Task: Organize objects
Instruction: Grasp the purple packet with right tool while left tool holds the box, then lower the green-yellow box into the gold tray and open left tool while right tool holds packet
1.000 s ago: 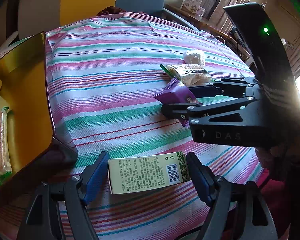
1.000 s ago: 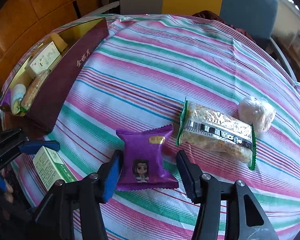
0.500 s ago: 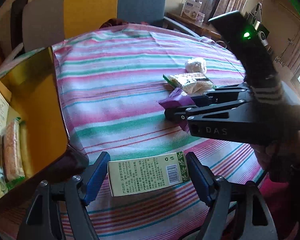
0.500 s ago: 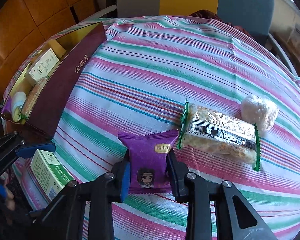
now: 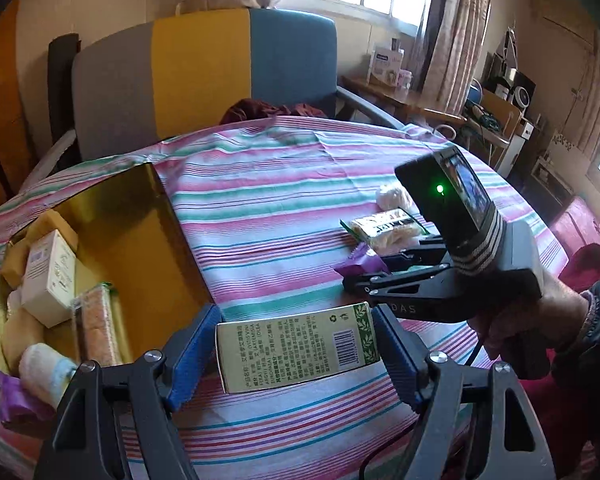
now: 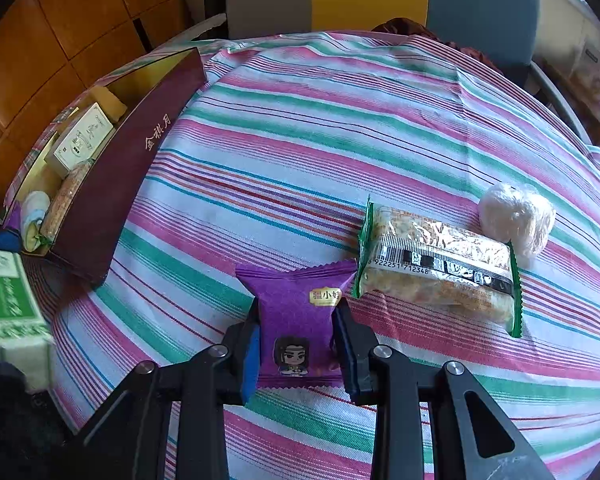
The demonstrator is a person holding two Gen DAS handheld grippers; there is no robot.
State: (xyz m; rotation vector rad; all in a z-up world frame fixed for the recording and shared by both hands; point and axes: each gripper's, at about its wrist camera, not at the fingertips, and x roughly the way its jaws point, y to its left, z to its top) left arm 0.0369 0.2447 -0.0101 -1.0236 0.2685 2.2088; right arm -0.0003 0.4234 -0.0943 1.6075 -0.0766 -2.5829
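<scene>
My left gripper (image 5: 296, 342) is shut on a green-and-cream carton (image 5: 296, 350), gripped by its two ends and held just above the striped tablecloth. It hangs beside the near corner of an open maroon gift box with a gold lining (image 5: 140, 240). My right gripper (image 6: 300, 344) is shut on a purple snack packet (image 6: 296, 300) that still lies on the cloth, its sides pinched in. In the left wrist view the right gripper (image 5: 364, 280) sits low at the right, held by a person's hand (image 5: 520, 320). The carton (image 6: 8, 296) shows at the left edge of the right wrist view.
A clear-wrapped crispy bar with green ends (image 6: 436, 276) and a white wrapped ball (image 6: 516, 216) lie right of the purple packet. The gift box (image 6: 140, 152) holds a white carton (image 5: 50, 280), a bar (image 5: 96, 328) and other small wrapped items. A chair (image 5: 220, 72) stands behind the table.
The right jaws have closed onto the purple packet and stayed put. My left gripper has risen and tipped up with the carton, bringing the gift box interior and the room into view.
</scene>
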